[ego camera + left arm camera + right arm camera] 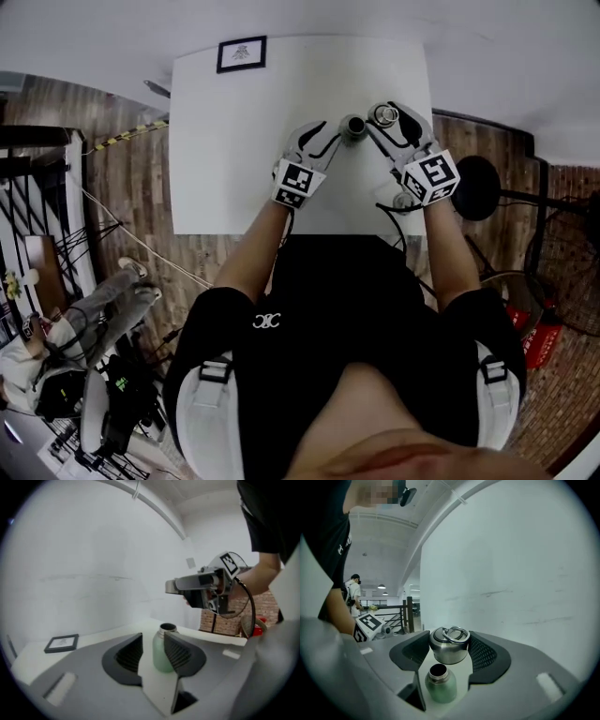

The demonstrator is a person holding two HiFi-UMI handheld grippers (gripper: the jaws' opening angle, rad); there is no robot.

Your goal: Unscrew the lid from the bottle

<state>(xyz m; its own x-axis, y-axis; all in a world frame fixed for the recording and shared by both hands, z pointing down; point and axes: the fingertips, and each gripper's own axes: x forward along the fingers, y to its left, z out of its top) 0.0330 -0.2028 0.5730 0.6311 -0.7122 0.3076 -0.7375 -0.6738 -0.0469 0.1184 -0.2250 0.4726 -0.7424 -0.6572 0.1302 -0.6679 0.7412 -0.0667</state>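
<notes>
A green bottle (352, 125) with a bare steel neck stands open on the white table (234, 141). In the right gripper view the bottle (439, 686) sits just below the steel lid (449, 645), which has a ring handle. My right gripper (449, 649) is shut on that lid (384, 115), held a little above and to the right of the bottle. My left gripper (153, 653) is at the bottle (163, 653). Its right-hand finger (180, 656) overlaps the bottle's side, and a gap shows at the left-hand finger (126, 656).
A small black-framed card (242, 53) lies at the table's far left corner, also seen as the card (62, 642) in the left gripper view. A white wall rises right behind the table. A black round stool (478, 187) stands off the right edge.
</notes>
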